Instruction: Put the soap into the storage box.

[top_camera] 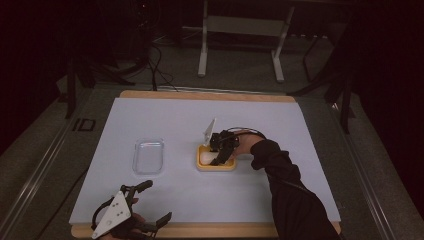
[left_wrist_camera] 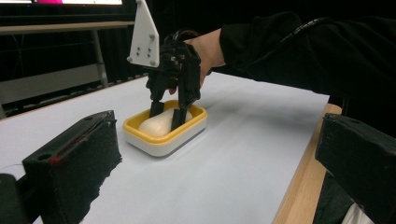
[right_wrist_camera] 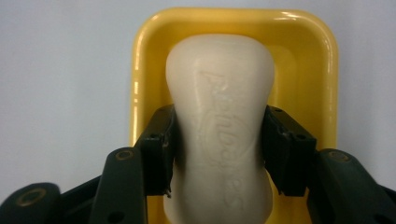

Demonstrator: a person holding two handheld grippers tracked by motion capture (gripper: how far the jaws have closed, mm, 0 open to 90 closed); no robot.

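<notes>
Nearest us, our left gripper (top_camera: 150,204) hung open at the surface's (top_camera: 260,120) near edge. Our right gripper (right_wrist_camera: 217,154) clasped the soap (right_wrist_camera: 219,116) in the yellow dish (right_wrist_camera: 322,70); we judged a straight, level lift best.

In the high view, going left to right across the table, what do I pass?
Left gripper at the near edge → clear plastic lid → yellow soap dish with the soap bar → right gripper, jaws on the bar → the person's sleeve.
</notes>
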